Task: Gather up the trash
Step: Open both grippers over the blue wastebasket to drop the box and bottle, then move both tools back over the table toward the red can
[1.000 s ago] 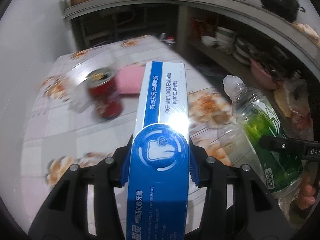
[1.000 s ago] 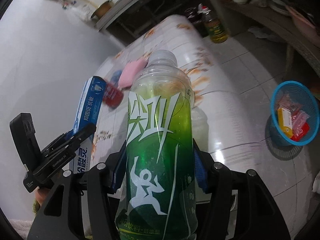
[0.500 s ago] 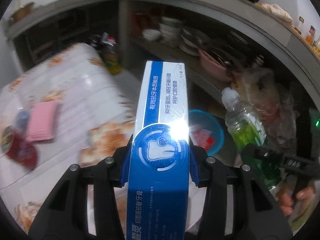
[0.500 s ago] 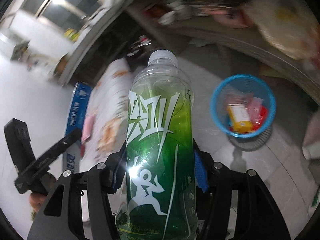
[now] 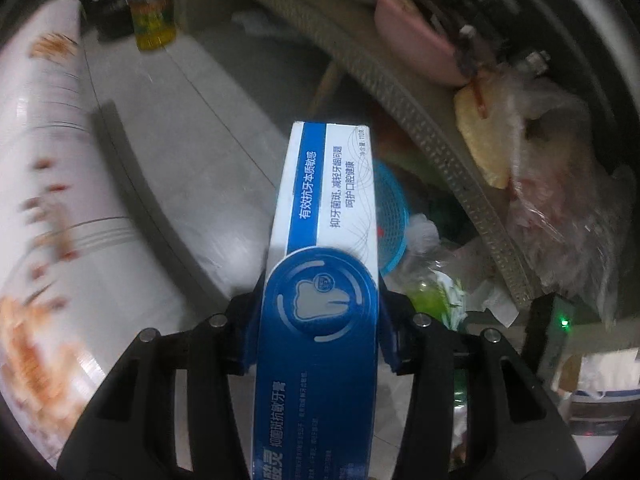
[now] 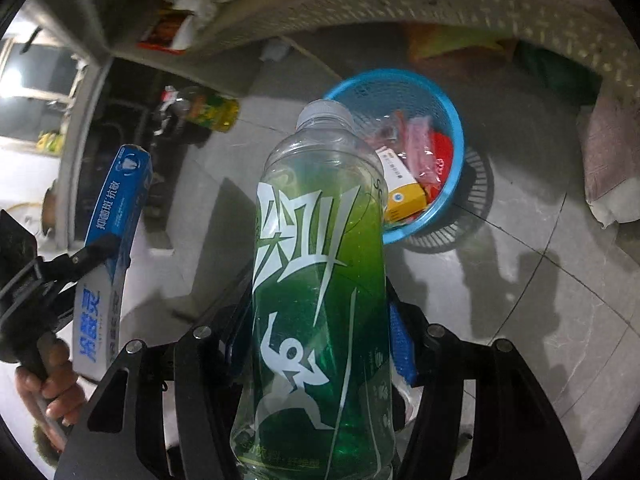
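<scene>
Trash basket: round blue plastic mesh basket (image 6: 448,120) stands on the grey tiled floor (image 6: 520,280), holding a yellow-and-white carton (image 6: 404,196) and red and pink wrappers (image 6: 428,148).
Left claw: left claw (image 5: 320,312) is closed on a long blue-and-white toothpaste box (image 5: 324,264), its far end reaching over the basket's near rim in the left wrist view.
Right claw: right claw (image 6: 320,320) is clamped around a clear plastic bottle with a green label (image 6: 320,280), cap pointing toward the basket.
Surroundings: oil bottle (image 5: 154,20) stands on the floor near a shelf.
</scene>
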Motion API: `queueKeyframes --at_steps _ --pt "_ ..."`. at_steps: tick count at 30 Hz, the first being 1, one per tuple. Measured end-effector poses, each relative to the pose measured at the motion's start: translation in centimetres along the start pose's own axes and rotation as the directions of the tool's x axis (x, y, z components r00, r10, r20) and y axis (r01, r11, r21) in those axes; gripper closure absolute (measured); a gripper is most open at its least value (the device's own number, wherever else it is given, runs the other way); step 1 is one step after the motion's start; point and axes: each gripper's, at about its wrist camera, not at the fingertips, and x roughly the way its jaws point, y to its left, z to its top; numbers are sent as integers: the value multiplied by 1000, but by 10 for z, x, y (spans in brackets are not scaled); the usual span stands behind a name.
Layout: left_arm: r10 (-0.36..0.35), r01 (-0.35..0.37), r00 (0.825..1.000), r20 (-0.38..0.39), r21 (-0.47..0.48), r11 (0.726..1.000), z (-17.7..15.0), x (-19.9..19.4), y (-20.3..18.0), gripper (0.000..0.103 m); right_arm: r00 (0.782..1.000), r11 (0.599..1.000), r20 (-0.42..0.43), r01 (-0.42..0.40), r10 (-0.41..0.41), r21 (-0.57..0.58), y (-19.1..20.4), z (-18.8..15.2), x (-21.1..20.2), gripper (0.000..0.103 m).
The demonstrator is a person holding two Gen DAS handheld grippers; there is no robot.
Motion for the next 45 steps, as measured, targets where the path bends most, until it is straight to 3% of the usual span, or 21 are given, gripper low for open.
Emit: queueKeyframes --at_steps 4,5,6,7,10,20,24,26,29,33,34,38,41,45 --pt "-57 55 998 -40 -47 997 34 39 -11 56 1000 1000 -6 14 -14 24 0 39 34 42" --pt "-82 79 996 -41 -61 995 44 48 -14 52 1000 1000 2 15 -15 27 0 47 38 38" --pt "-94 91 995 -39 -70 993 49 52 -15 37 999 999 24 22 -23 37 -3 59 46 32" --pt "-95 93 995 -21 -84 992 54 57 -16 32 999 999 40 34 -36 41 -4 65 51 32" --pt "-93 92 996 -2 -119 989 55 61 -15 32 994 994 56 90 -94 58 -7 74 60 32" --pt "-121 122 993 9 -63 991 26 28 -5 32 979 980 97 185 -177 -78 6 32 42 32" --pt "-138 138 988 63 4 990 -1 -12 -2 32 975 970 124 202 -186 -138 20 14 18 32" --pt "-146 142 981 128 39 989 -24 -47 5 32 975 965 143 194 -170 -174 31 5 3 32" --pt "-141 124 961 237 87 988 -61 -97 19 32 975 956 181 169 -127 -238 54 -11 -22 26" --pt "-64 27 917 394 100 995 -115 -154 51 27 974 931 224 115 -36 -348 101 -26 -54 25" --pt "-16 -21 897 443 78 997 -136 -171 67 27 973 922 230 103 -15 -373 112 -29 -60 25" --pt "116 -120 843 525 -27 992 -190 -208 118 26 966 865 244 50 85 -500 172 -49 -80 25" --pt "205 -140 808 552 -159 977 -223 -229 162 26 960 786 223 4 170 -618 225 -73 -86 21" --pt "317 -150 767 557 -325 934 -263 -253 220 26 957 615 123 -67 262 -786 310 -120 -70 16"
